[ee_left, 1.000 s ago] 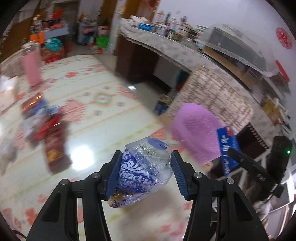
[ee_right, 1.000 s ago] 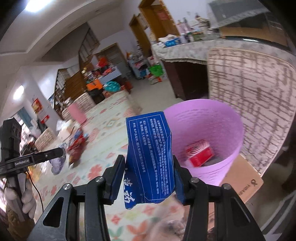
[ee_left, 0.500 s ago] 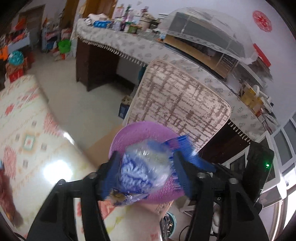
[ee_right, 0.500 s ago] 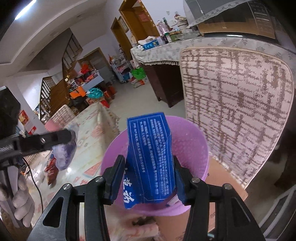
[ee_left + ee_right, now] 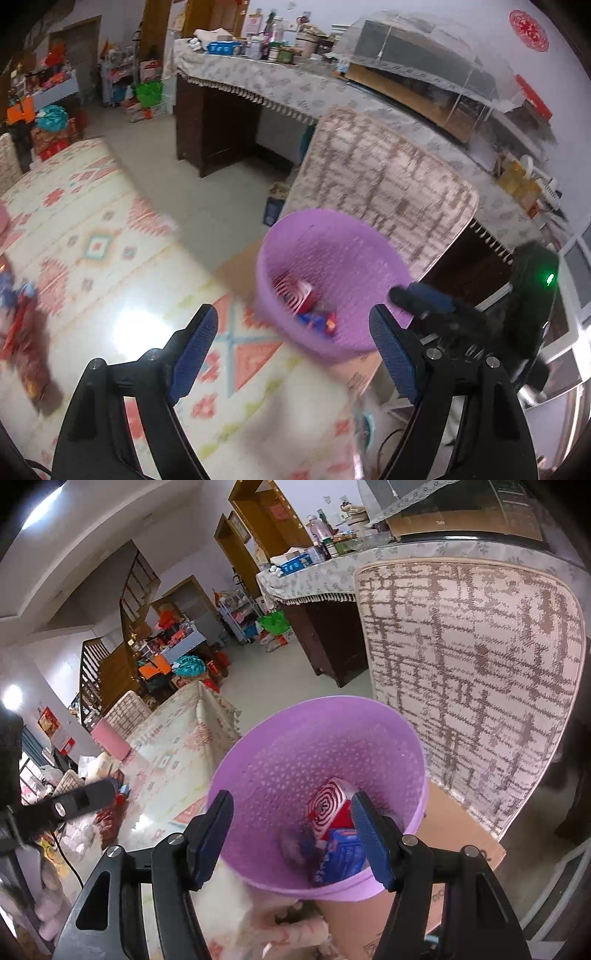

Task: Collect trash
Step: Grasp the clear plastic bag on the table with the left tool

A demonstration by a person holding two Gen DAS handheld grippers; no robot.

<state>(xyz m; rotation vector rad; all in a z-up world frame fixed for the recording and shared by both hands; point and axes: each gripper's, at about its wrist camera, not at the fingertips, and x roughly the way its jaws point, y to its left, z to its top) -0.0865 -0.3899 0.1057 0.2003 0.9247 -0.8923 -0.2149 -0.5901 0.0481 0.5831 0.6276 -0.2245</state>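
A purple perforated bin (image 5: 332, 258) (image 5: 317, 746) stands beside the patterned table. Inside it lie a red-and-white spiral box (image 5: 327, 805), a blue packet (image 5: 341, 856) and a blurred bluish wrapper (image 5: 295, 845). My right gripper (image 5: 291, 840) hangs over the bin's near rim; its jaws are opening with nothing between them. My left gripper (image 5: 293, 350) is over the table edge left of the bin, jaws opening and empty. The right gripper's finger (image 5: 421, 299) shows at the bin's rim in the left wrist view.
More wrappers (image 5: 22, 332) lie on the patterned tablecloth (image 5: 103, 240) at the left. A chair back with a woven cover (image 5: 472, 672) stands right behind the bin. A cardboard box (image 5: 461, 834) sits under the bin. A long cluttered sideboard (image 5: 280, 85) runs along the back.
Both grippers have opened over the bin. The blue-and-white plastic wrapper left my left gripper and the blue packet left my right one; both now lie in the bin. The left gripper swung right toward the bin.
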